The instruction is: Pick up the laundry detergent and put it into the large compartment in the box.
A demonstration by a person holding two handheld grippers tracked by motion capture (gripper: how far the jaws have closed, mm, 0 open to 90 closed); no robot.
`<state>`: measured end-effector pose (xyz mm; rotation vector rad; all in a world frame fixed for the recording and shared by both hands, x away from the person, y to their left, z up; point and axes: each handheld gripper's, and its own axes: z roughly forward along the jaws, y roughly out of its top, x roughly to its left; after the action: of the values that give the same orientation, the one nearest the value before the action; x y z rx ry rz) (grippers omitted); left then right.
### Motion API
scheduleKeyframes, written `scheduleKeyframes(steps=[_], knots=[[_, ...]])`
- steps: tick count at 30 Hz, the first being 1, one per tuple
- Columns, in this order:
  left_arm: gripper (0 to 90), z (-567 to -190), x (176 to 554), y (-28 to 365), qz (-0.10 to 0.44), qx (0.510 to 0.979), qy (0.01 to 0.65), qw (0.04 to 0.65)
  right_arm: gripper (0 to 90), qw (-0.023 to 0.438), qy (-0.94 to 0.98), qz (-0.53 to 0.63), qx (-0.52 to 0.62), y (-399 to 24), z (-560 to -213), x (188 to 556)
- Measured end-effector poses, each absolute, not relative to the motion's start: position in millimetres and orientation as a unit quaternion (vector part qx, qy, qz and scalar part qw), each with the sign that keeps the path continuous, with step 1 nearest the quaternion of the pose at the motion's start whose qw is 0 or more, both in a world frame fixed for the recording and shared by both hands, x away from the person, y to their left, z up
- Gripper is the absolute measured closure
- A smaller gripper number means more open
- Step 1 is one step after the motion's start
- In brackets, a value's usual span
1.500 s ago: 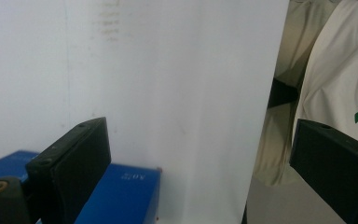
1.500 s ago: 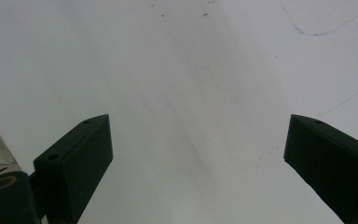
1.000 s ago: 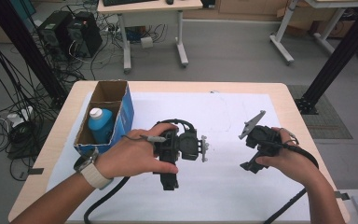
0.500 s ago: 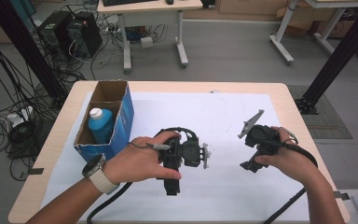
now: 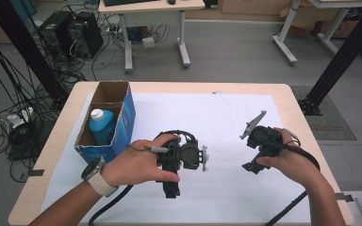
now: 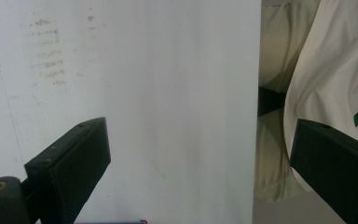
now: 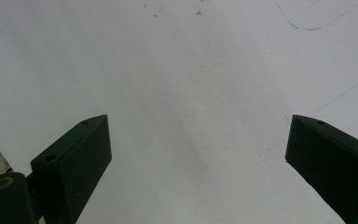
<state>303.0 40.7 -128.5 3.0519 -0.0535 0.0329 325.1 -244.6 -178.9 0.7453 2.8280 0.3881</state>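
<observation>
Left gripper [image 5: 169, 181] you are holding wide open and empty; blue plastic bottle [image 5: 101, 126], upright in the cardboard box [image 5: 127, 115] by the table's left edge, is sitting nearer it than your open right gripper [image 5: 253, 157]

In the high view the person's left hand [image 5: 136, 165] wraps over the left tongs [image 5: 176, 162], so their jaws are hidden there. The right tongs [image 5: 259, 143] are half covered by the right hand [image 5: 290, 160]. Beside the left tongs, the blue bottle [image 5: 101, 126] sits inside the cardboard box [image 5: 122, 117], its lower part hidden by the box wall and its label too small to read. In the left gripper view the right-hand jaw is cut off by the picture's edge, and pale cloth [image 6: 326, 60] beyond the white sheet [image 6: 158, 93] stays blurred.
</observation>
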Motion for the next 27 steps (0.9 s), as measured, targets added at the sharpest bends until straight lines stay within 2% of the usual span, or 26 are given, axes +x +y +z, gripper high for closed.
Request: scheduleKeyframes(steps=[21,27], knots=[[5.5,-126.2,309.6,44.8,0.014,0.999,-0.015,0.043,6.8,0.11,0.951,0.141,0.254,-249.8,-178.1,314.6],[6.7,-109.8,314.5,49.5,-0.002,0.999,-0.011,0.046,6.8,0.107,0.951,0.141,0.255,-250.6,-179.6,315.0]])
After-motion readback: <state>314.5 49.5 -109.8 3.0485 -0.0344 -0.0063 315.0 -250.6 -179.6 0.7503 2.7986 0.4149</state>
